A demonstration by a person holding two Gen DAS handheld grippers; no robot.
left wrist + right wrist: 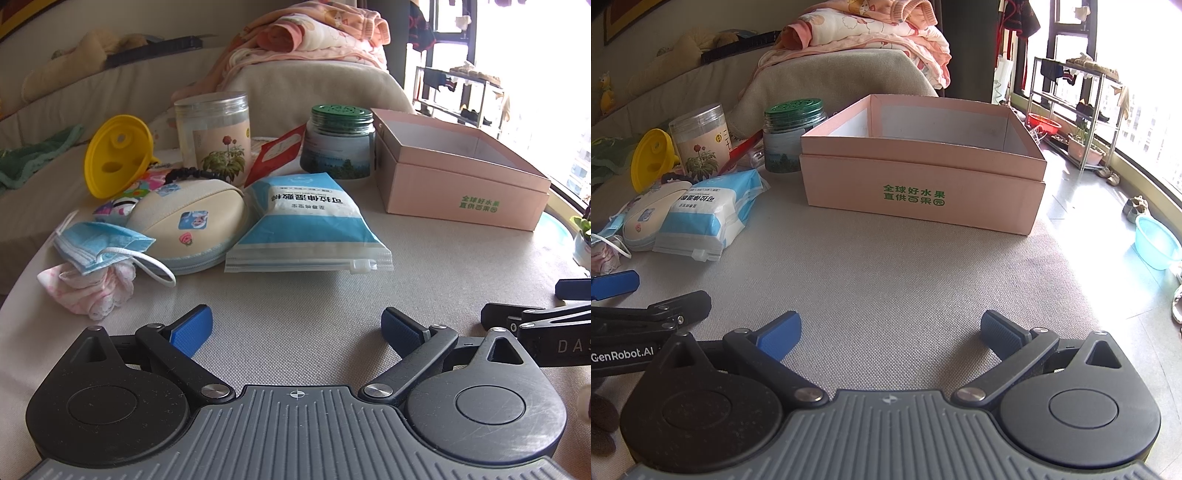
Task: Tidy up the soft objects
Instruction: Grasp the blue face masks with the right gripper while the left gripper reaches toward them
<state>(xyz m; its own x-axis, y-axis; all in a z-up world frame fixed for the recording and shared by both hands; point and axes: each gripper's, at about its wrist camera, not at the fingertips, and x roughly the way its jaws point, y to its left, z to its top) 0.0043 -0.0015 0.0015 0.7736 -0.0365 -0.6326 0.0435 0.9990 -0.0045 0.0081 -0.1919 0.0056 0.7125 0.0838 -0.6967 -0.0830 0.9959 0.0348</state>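
A blue-and-white bag of cotton pads (306, 225) lies on the beige cushion, also in the right wrist view (705, 214). Left of it lie a cream zip pouch (192, 225), a blue face mask (99, 247) and a pink-white cloth (88, 291). An open pink box (458, 173) stands at the right, directly ahead in the right wrist view (923, 173). My left gripper (297, 328) is open and empty, low over the cushion short of the bag. My right gripper (890, 332) is open and empty, short of the box.
A yellow funnel (114, 155), a clear jar with a flower label (214, 136), a green-lidded jar (338, 144) and a red packet (277, 151) stand behind the soft things. Folded pink bedding (317, 37) lies on the sofa arm. A blue basin (1156, 242) sits on the floor at the right.
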